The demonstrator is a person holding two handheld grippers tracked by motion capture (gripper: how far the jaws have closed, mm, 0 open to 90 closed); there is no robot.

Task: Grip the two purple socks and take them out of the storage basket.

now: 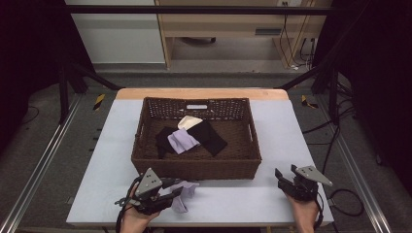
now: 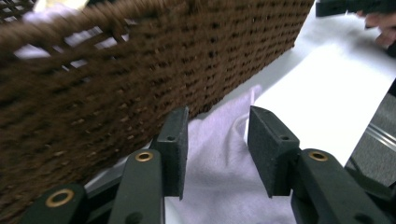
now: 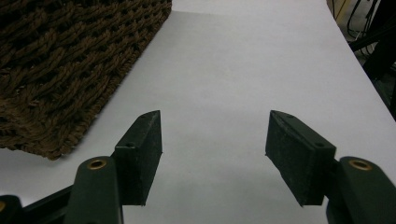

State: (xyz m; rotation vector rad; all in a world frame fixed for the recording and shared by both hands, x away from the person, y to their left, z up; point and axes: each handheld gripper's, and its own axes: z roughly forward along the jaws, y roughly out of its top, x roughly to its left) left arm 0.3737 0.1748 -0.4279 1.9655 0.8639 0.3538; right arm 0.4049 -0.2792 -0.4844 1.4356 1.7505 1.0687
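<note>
Beside the basket [image 2: 116, 79], the lilac cloth [image 2: 219, 172] lies between the left tool's [image 2: 217, 149] parted jaws.

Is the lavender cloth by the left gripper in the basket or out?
Out: lavender cloth lies on the table before the basket.

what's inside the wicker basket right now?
In the wicker basket: a cream cloth, black cloths and a lavender cloth, overlapping in a pile. What lies under the pile, and the floor behind the near wall, is hidden.
</note>
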